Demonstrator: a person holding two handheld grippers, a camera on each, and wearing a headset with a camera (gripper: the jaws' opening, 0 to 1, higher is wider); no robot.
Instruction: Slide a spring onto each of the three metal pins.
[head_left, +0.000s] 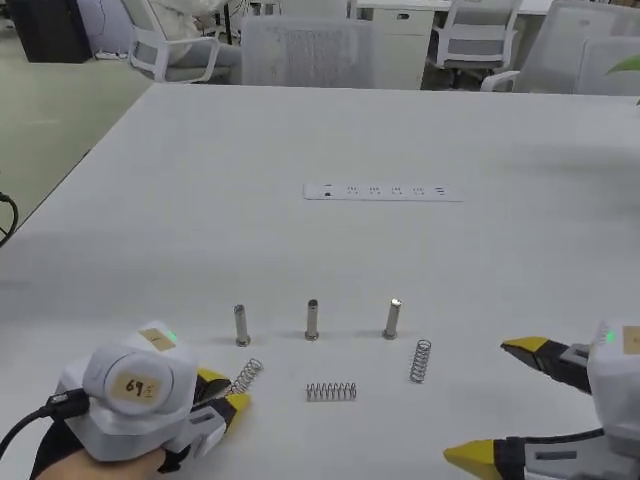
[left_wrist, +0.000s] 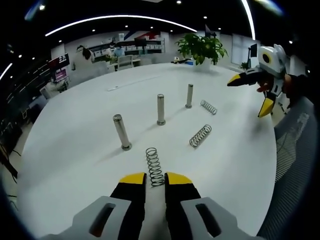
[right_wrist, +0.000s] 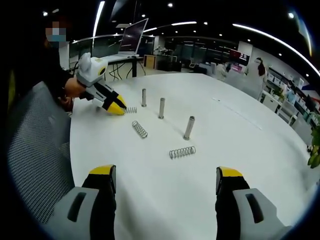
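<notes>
White table (head_left: 400, 130) stretches away toward office chairs (head_left: 470, 40), with a power strip (head_left: 382, 191) set flat in its middle. Closer to the person, a left pin (head_left: 241, 326), a middle pin (head_left: 312, 320) and a right pin (head_left: 392, 318), all metal, stand upright in a row. The left hand-held gripper (head_left: 228, 391), low at the near left, has its yellow-tipped jaws drawn almost together, pinching the near end of the left spring (head_left: 246, 375), whose far end points toward the left pin's base. The middle spring (head_left: 331, 391) lies crosswise on the table in front of the middle pin. The right spring (head_left: 421, 361) lies near the right pin, not touching it. The right hand-held gripper (head_left: 492, 400) hovers at the near right, jaws spread wide and holding nothing.
</notes>
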